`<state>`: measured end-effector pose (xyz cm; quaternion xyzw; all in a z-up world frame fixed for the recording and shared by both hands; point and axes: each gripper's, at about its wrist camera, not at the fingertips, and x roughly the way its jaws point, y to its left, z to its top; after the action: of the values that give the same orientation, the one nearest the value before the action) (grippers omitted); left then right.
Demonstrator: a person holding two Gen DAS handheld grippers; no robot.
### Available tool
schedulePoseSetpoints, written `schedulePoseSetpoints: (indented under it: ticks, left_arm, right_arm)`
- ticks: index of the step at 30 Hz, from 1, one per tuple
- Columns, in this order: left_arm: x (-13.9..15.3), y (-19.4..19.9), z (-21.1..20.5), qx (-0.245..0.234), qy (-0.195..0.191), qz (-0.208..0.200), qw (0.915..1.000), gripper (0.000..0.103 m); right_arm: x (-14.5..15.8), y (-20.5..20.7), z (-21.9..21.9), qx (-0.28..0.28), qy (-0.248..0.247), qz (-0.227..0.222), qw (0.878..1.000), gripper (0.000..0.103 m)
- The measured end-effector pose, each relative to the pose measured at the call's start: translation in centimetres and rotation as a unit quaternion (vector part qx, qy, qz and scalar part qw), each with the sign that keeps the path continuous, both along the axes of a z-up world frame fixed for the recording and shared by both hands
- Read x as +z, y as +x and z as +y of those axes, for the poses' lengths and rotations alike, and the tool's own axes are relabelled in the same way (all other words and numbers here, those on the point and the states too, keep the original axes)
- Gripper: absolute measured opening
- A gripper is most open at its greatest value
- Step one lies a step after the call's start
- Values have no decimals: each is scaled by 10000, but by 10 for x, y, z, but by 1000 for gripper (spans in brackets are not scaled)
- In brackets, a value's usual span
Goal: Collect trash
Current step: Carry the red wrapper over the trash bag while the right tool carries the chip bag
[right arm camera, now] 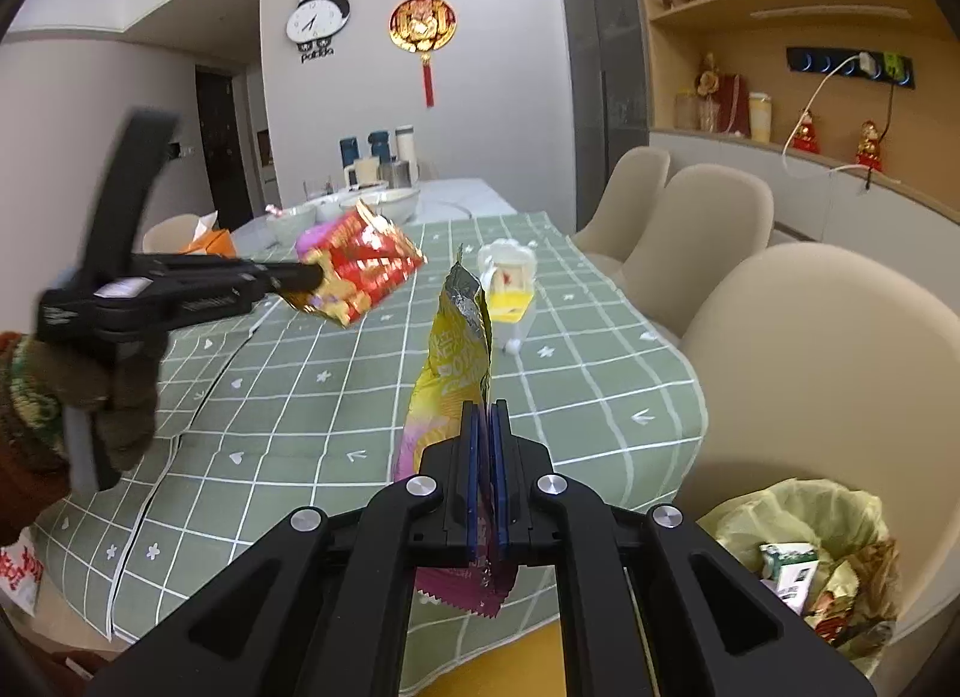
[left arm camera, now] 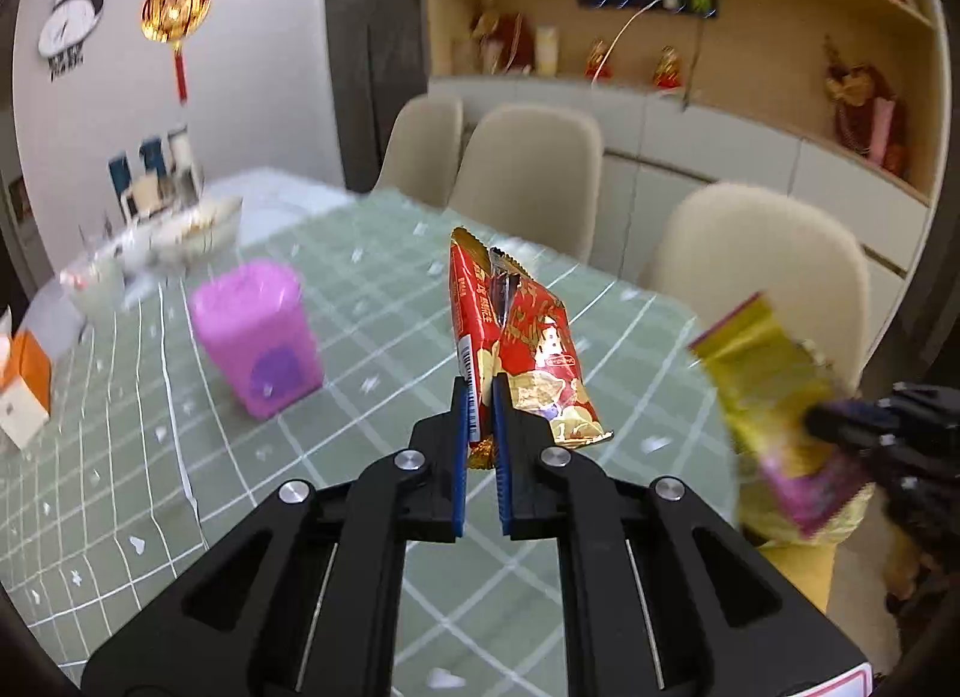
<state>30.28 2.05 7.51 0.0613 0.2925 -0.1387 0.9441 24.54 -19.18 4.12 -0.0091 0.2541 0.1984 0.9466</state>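
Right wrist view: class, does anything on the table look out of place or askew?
Yes. A small white and yellow carton lies alone on the green checked tablecloth, apparently litter not yet collected. The cloth's near-left edge is rumpled and folded over rather than hanging flat. The red wrapper and yellow wrapper are already gripped.

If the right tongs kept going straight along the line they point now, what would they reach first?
Probably the green checked tablecloth. The right tongs, shut on the yellow-and-pink foil snack wrapper, point downward over the table's near edge. The small white-and-yellow toy container stands farther along that line, but depth is unclear.
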Motion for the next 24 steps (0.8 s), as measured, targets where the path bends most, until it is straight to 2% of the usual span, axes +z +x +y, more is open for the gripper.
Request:
schedulePoseSetpoints:
  ticks: [4, 8, 13, 16, 19, 24]
  left_arm:
    - [18, -14, -31, -181, -18, -97, 9998, 7]
    - [24, -32, -66, -403, -43, -173, 9990, 7]
    - [27, -47, -112, -855, -399, -134, 9954, 7]
    - [14, -51, -149, -1238, -488, 69, 9911, 7]
    - [-11, -50, -185, -1566, -572, 428, 9851, 7]
    - [-66, -33, -240, -2002, -847, 1237, 9682, 7]
  right_arm:
    - [8, -15, -30, -248, 100, -128, 9996, 6]
    - [14, -31, -65, -531, 110, -237, 9982, 6]
    - [20, -49, -110, -964, 93, -361, 9946, 6]
    - [19, -57, -139, -1307, 8, -404, 9906, 6]
    - [11, -61, -167, -1607, 9, -328, 9865, 6]
    - [-10, -59, -209, -2028, 114, -46, 9791, 6]
